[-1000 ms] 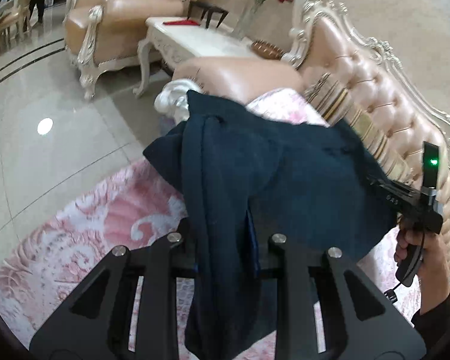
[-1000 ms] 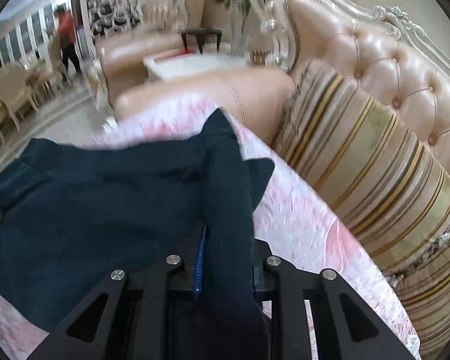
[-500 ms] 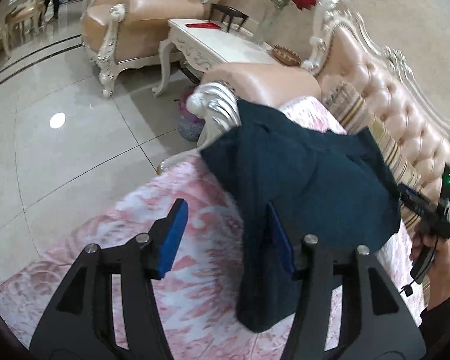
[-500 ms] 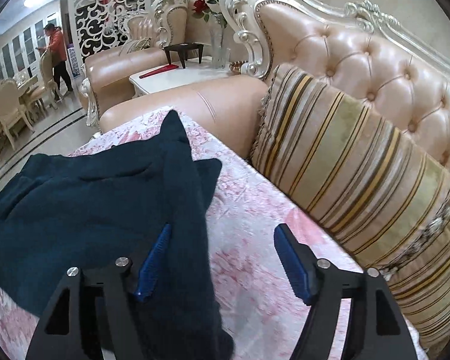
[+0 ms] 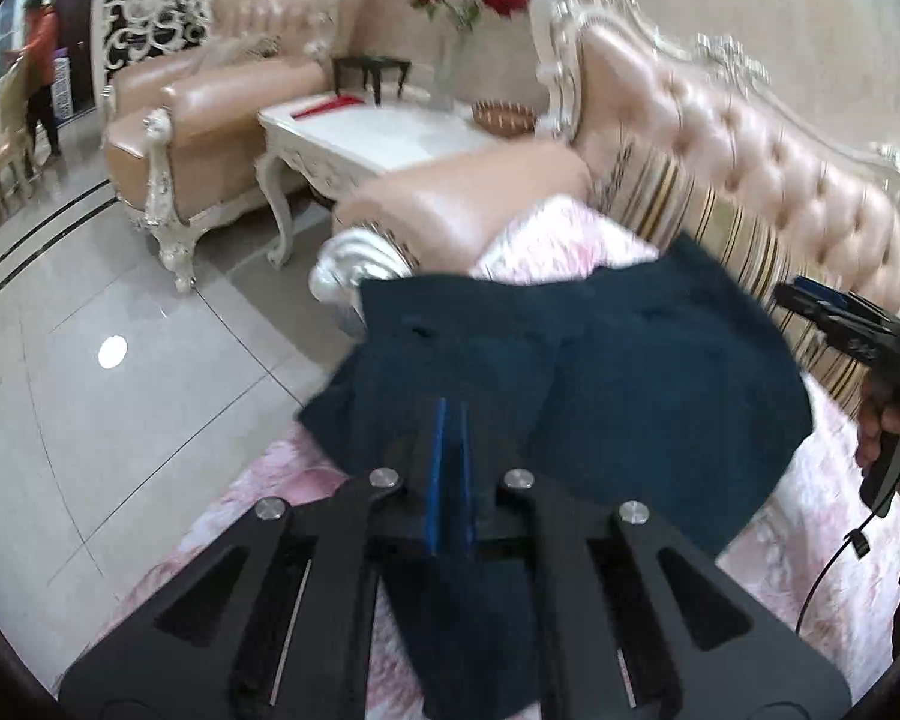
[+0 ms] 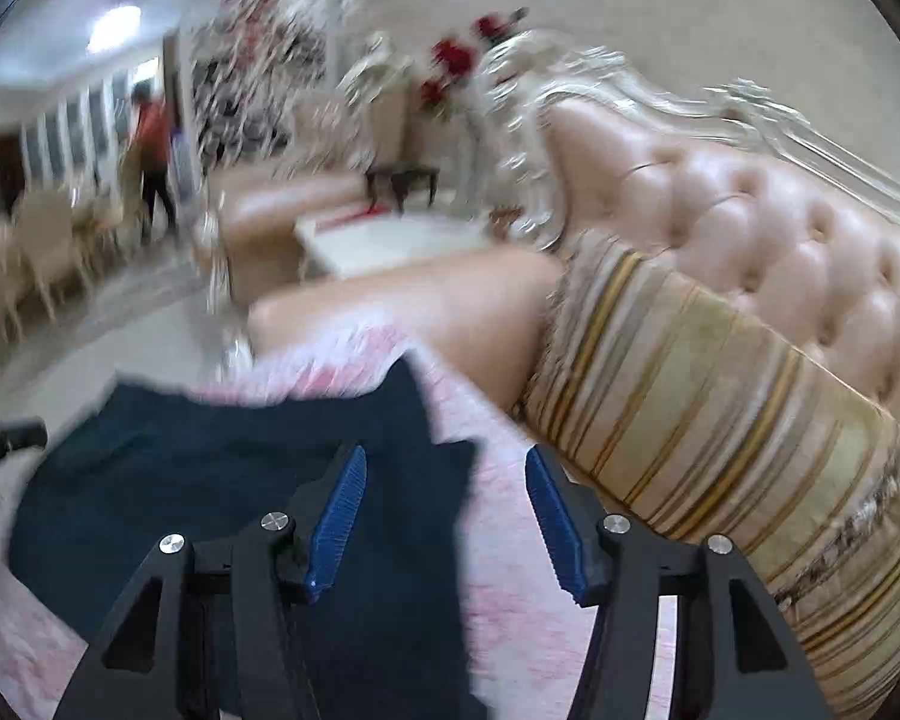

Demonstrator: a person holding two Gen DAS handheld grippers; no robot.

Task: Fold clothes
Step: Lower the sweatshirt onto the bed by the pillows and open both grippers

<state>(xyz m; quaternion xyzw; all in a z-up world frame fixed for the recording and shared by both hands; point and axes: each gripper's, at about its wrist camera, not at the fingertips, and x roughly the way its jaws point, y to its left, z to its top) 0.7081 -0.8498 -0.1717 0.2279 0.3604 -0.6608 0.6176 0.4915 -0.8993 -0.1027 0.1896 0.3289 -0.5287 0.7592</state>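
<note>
Left wrist view: your left gripper (image 5: pixel 450 474) has its two blue pads pressed together with nothing visibly caught between them, the jaws having just snapped closed after standing wide; the dark navy garment (image 5: pixel 600 396) lies directly beneath and ahead of the fingers, spread across the pink floral cover (image 5: pixel 810 540) on the sofa seat, and a fold of it runs back under the gripper body towards you. Whether the pads pinch any cloth at the tips you cannot make out, since the fabric is as dark as the fingers. Off to the right of this gripper, at the picture's edge, your right hand (image 5: pixel 882 426) holds the handle of the other tool. Beyond the garment stands the tufted sofa back (image 5: pixel 750 138), and further left a white side table (image 5: pixel 378 138) and an armchair (image 5: pixel 210 120) on the tiled floor (image 5: pixel 90 390). In the right wrist view, your right gripper (image 6: pixel 444 516) stands with its jaws apart, having just narrowed somewhat, and grips nothing: the left pad (image 6: pixel 336 522) hangs over the garment's edge (image 6: pixel 210 492), while the right pad (image 6: pixel 555 525) is over bare pink cover (image 6: pixel 510 600). The cloth's corner reaches between the pads without being pressed. Just to the right of this gripper lies a striped cushion (image 6: pixel 720 438) against the sofa back. The picture is blurred.
</note>
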